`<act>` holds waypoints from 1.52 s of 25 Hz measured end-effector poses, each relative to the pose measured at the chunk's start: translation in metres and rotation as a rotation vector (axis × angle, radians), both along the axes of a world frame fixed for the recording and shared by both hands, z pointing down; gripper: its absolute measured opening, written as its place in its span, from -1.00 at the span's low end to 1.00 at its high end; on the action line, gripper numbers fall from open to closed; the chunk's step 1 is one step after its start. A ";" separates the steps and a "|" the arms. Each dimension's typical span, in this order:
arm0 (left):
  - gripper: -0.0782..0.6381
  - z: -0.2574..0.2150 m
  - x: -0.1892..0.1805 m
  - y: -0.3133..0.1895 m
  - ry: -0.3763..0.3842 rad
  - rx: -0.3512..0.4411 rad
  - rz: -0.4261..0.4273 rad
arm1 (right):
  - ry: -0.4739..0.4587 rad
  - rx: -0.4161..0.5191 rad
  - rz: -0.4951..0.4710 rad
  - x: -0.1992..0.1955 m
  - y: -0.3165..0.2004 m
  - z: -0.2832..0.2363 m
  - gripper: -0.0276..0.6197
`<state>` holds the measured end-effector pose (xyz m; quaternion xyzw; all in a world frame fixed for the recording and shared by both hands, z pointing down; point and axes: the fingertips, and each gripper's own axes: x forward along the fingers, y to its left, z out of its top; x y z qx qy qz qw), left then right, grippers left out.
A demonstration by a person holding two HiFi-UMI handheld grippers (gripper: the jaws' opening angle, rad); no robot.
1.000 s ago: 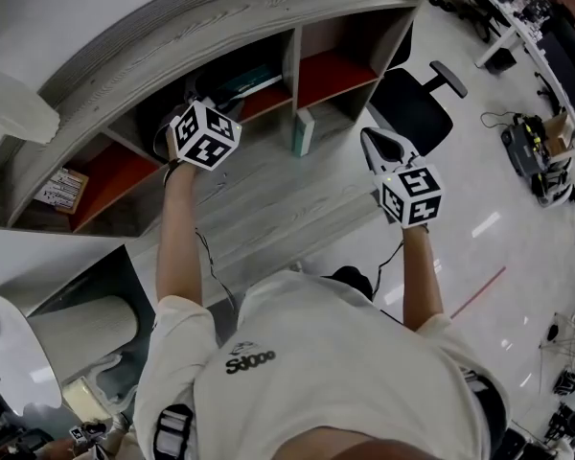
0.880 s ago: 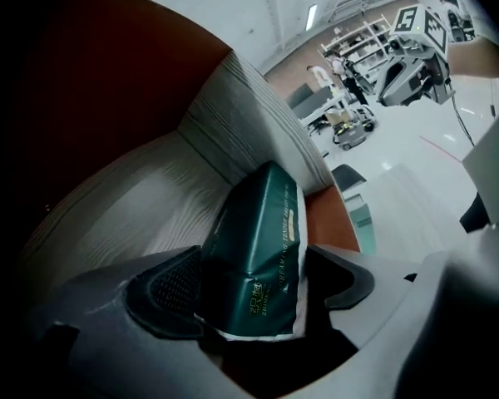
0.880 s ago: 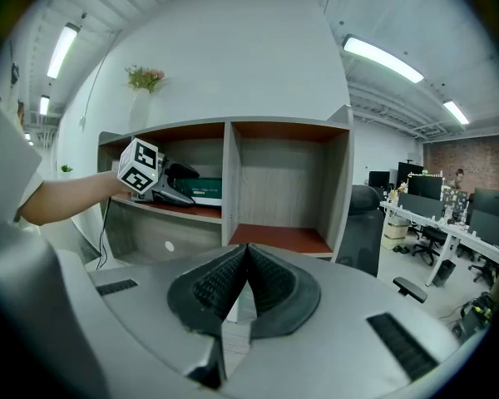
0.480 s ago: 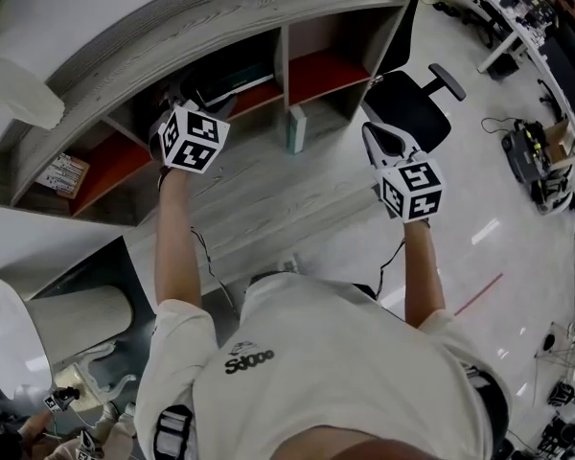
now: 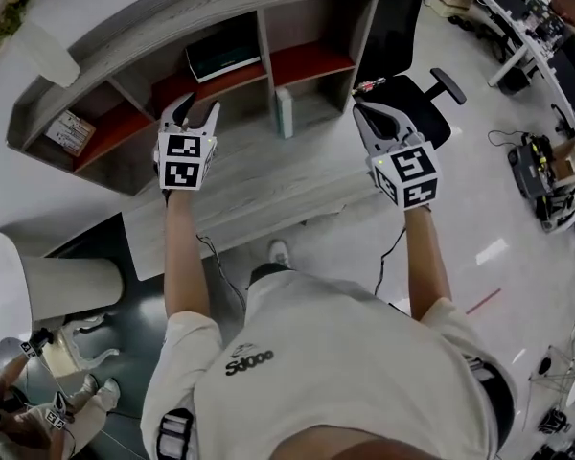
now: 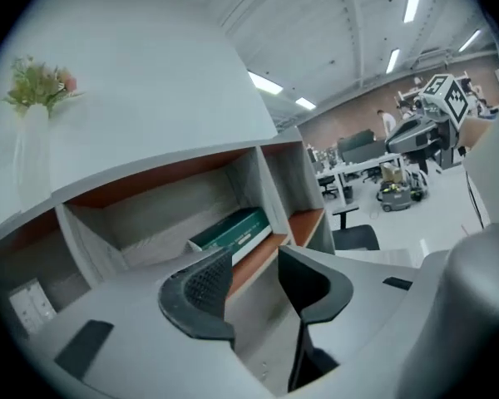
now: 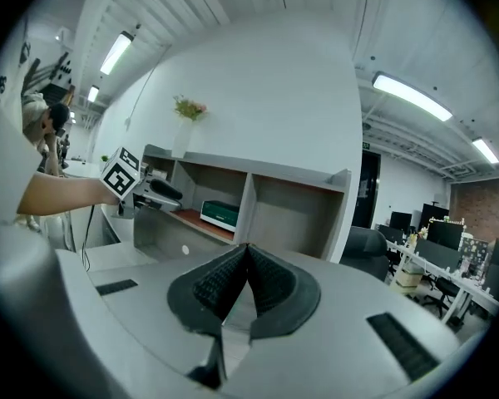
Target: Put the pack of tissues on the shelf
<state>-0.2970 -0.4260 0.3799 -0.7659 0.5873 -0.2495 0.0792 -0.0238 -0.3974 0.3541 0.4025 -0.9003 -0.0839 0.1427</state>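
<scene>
The green pack of tissues (image 5: pixel 222 57) lies flat on the red floor of the shelf's middle compartment; it also shows in the left gripper view (image 6: pixel 233 229) and the right gripper view (image 7: pixel 219 214). My left gripper (image 5: pixel 197 110) hangs over the desk in front of that compartment, clear of the pack. Its jaws (image 6: pixel 254 264) have just been closing but still stand apart, with nothing between them. My right gripper (image 5: pixel 362 113) is off to the right near the shelf's end, its pads pressed together (image 7: pixel 248 248) on nothing.
The grey shelf unit (image 5: pixel 268 12) stands on a wooden desk (image 5: pixel 249 185). A slim pale bottle (image 5: pixel 285 113) stands on the desk below the divider. A small box (image 5: pixel 65 130) sits in the left compartment, and a vase with flowers (image 6: pixel 33 140) on top. A black office chair (image 5: pixel 412 103) is at the right.
My left gripper has drawn back out of the middle compartment, leaving the green pack inside, and its jaws have narrowed. The right gripper has risen a little, still shut.
</scene>
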 end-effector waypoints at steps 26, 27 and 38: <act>-0.73 -0.046 0.134 0.304 0.060 0.117 -0.124 | -0.036 0.110 -0.270 0.047 0.184 -0.048 -0.90; -0.73 -0.049 0.134 0.313 0.061 0.123 -0.128 | -0.032 0.117 -0.281 0.045 0.192 -0.050 -0.90; -0.73 -0.089 0.144 0.372 0.048 0.206 -0.136 | -0.042 0.186 -0.360 0.038 0.258 -0.085 -0.90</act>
